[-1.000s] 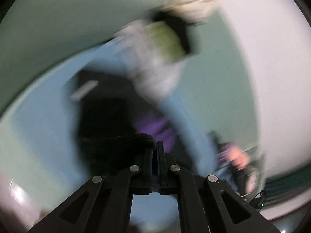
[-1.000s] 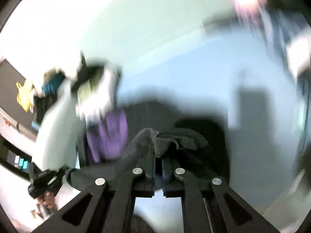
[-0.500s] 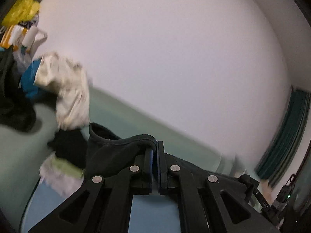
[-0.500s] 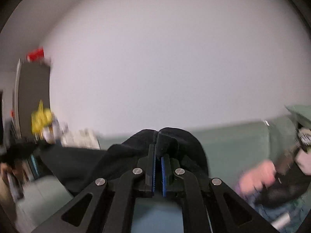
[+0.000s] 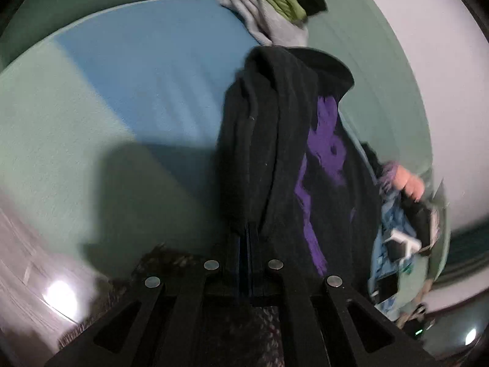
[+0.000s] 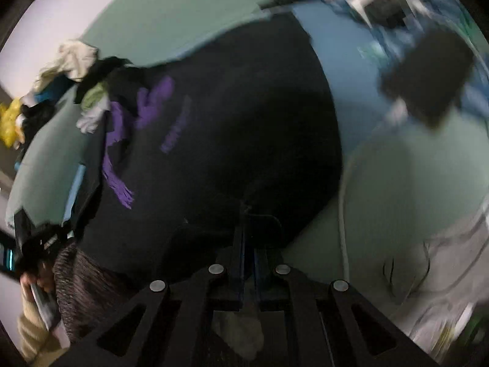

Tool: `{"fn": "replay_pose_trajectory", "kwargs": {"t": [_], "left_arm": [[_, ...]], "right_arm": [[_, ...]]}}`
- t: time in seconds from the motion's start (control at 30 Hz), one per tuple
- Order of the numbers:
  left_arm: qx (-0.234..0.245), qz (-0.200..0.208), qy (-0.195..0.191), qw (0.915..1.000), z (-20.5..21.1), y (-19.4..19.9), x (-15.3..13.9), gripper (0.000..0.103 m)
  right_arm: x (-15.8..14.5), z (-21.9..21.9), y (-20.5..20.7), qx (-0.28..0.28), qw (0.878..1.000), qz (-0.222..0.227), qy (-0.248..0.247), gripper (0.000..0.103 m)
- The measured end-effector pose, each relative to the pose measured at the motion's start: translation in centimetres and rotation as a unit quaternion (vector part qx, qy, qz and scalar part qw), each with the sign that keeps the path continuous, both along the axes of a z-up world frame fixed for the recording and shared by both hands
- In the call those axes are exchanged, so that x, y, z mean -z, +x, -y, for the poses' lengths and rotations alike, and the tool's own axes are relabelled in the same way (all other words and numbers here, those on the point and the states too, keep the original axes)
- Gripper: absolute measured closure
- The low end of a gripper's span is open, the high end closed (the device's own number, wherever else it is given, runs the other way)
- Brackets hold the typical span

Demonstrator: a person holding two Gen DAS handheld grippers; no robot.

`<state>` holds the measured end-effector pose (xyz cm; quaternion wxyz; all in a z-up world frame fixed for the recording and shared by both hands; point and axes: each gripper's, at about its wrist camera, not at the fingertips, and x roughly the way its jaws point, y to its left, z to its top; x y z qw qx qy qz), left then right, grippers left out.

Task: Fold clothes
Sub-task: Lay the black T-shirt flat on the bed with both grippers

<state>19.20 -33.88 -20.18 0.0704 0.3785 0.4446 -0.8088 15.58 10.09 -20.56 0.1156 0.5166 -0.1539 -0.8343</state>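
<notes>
Left hand-held gripper (image 5: pixel 248 238) is clenched on a fold of the black sweatshirt (image 5: pixel 275 140), which hangs bunched from its closed jaws with a purple print (image 5: pixel 324 153) showing on the right. Right hand-held gripper (image 6: pixel 248 238) is likewise clenched on another edge of the same black sweatshirt (image 6: pixel 232 128), whose body spreads wide over the blue sheet (image 6: pixel 345 70). Beyond the garment, at the far edge of the blue sheet (image 5: pixel 152 70), lies a pile of clothes (image 5: pixel 272 9) in grey, green and black. Both views are blurred.
</notes>
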Motion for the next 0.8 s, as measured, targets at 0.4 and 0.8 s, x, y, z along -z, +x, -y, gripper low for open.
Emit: {"fn": "replay_pose_trajectory", "kwargs": {"t": [0.4,0.8], "left_arm": [[-0.013,0.043,-0.140,0.9892,4.1,-2.6,-7.3,0.028],[-0.020,0.063,-0.133,0.9889,8.1,-16.6,-2.4,0.088]], "right_arm": [[-2.3,-2.3,1.1,0.017,0.999,0.022,0.031,0.065],[-5.4,-3.2,-0.4,0.048,0.999,-0.018,0.005,0.040]]}}
